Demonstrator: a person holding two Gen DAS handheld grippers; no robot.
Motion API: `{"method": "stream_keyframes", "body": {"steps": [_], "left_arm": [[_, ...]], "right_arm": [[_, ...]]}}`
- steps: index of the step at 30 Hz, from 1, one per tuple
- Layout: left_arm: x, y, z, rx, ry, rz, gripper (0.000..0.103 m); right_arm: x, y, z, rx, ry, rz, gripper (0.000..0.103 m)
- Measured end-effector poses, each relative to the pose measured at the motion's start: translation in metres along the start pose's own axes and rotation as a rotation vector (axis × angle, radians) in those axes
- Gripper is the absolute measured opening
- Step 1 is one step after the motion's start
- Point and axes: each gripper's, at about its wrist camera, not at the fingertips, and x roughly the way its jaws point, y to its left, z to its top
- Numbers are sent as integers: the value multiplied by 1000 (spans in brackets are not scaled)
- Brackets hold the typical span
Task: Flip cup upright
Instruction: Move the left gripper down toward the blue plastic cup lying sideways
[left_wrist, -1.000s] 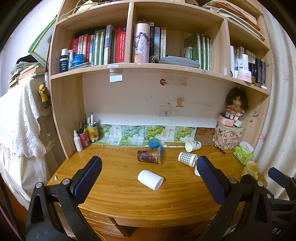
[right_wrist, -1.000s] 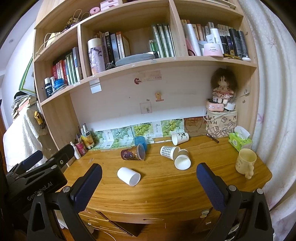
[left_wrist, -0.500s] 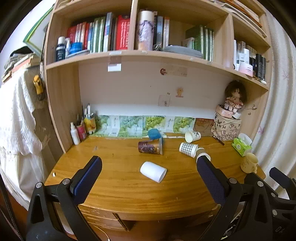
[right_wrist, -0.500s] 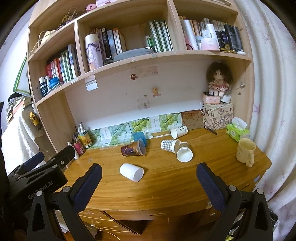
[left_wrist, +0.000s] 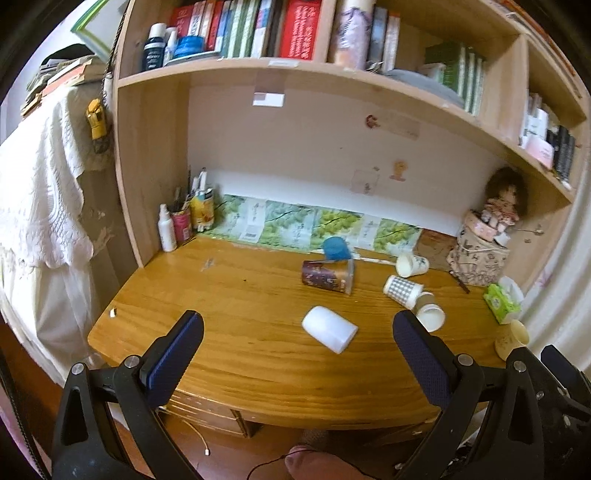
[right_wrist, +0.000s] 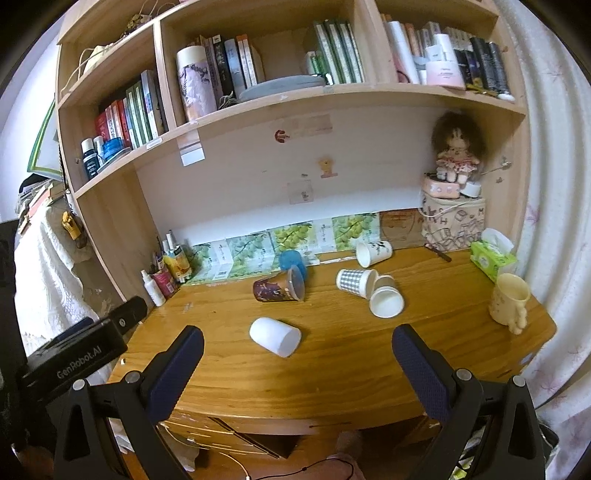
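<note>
Several cups lie on their sides on the wooden desk (left_wrist: 229, 295). A plain white cup (left_wrist: 329, 328) (right_wrist: 275, 336) lies nearest the front. Behind it lie a dark patterned cup (left_wrist: 327, 277) (right_wrist: 279, 287), a blue cup (left_wrist: 335, 248) (right_wrist: 291, 260), a checked cup (left_wrist: 400, 290) (right_wrist: 354, 281), a white paper cup (left_wrist: 428, 315) (right_wrist: 386, 301) and a printed white cup (left_wrist: 412, 264) (right_wrist: 373, 252). My left gripper (left_wrist: 295, 350) and right gripper (right_wrist: 295, 354) are both open and empty, above the desk's front edge, short of the white cup.
A yellow mug (right_wrist: 509, 299) stands upright at the desk's right edge, with a green tissue pack (right_wrist: 493, 258) behind it. Bottles and pen pots (left_wrist: 183, 221) stand at the back left. A patterned box with a doll (right_wrist: 452, 221) sits back right. Bookshelves hang above.
Both grippers have moved closer to the desk and tilted down, so the cups look larger. The left view has swung left. No cup has moved.
</note>
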Motion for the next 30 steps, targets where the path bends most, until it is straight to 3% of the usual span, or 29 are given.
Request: {"method": "stream_keyframes", "body": {"steps": [9, 18, 30], "left_arm": [[46, 7, 28, -23, 36, 39, 102], [103, -6, 62, 27, 78, 81, 102], [185, -30, 109, 88, 184, 70, 102]], "right_arm": [[59, 6, 26, -20, 61, 70, 102], [130, 10, 64, -26, 110, 137, 102], [215, -1, 110, 8, 156, 182, 102]]}}
